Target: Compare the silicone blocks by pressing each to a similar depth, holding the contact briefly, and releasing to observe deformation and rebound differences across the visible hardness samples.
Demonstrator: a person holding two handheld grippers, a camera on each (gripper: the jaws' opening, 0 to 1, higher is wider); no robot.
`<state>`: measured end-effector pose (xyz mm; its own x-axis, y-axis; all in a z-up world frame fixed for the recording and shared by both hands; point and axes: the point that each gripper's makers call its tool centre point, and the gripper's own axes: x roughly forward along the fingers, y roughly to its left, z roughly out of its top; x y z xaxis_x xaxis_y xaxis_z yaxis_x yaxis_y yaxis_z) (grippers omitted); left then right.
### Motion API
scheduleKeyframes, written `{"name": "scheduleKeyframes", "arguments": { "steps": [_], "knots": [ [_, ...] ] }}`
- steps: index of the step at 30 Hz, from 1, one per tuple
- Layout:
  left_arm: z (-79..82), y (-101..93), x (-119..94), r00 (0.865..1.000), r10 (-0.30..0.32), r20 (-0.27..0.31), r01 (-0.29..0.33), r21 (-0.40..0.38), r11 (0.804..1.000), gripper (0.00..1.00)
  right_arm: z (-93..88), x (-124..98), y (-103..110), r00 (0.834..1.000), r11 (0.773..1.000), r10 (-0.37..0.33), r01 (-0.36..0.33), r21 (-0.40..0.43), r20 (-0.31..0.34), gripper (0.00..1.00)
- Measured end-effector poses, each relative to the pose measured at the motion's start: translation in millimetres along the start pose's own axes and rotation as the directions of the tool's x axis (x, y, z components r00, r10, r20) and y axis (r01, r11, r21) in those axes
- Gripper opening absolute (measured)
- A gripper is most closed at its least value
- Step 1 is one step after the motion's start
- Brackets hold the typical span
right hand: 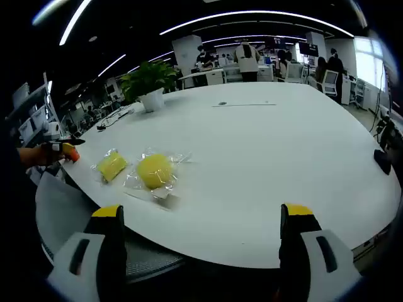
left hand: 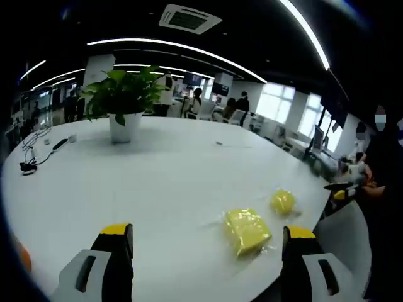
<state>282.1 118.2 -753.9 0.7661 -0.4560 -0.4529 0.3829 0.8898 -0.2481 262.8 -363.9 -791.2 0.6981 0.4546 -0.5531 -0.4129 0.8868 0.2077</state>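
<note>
Two yellow silicone blocks in clear wrappers lie on the white table near its edge. In the left gripper view the squarish block lies just ahead of my right jaw, and the rounder block sits beyond it. My left gripper is open, above the table, holding nothing. In the right gripper view the rounder block and the squarish block lie ahead to the left on the table. My right gripper is open and empty at the table's near edge, short of the blocks.
A potted plant stands far across the table, with cables near it. A white chair sits at the edge by the blocks. A person's hand holds an orange-tipped object there. People stand in the background.
</note>
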Motion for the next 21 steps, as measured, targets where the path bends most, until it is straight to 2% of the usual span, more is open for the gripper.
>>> {"name": "scheduleKeyframes", "arguments": {
  "steps": [2, 6, 12, 21],
  "knots": [
    [-3.2, -0.2, 1, 1.000, 0.001, -0.015, 0.000, 0.012, 1.000, 1.00, 5.4, 1, 0, 1.000, 1.000, 0.005, -0.004, -0.015, 0.031, 0.96],
    [-10.0, 0.1, 3, 0.999, 0.001, -0.032, -0.001, 0.013, 1.000, 1.00, 7.9, 0, -2, 0.999, 1.000, 0.002, -0.002, -0.008, 0.043, 0.96],
    [-6.5, -2.2, 2, 1.000, 0.000, 0.002, 0.000, -0.021, 1.000, 1.00, 6.4, 1, 1, 0.999, 1.000, 0.015, -0.014, -0.025, 0.033, 0.96],
    [-8.9, -3.9, 4, 1.000, 0.007, -0.013, -0.007, -0.008, 1.000, 1.00, 10.7, 7, 7, 0.999, 0.999, 0.039, -0.038, -0.015, 0.034, 0.96]
  ]
}}
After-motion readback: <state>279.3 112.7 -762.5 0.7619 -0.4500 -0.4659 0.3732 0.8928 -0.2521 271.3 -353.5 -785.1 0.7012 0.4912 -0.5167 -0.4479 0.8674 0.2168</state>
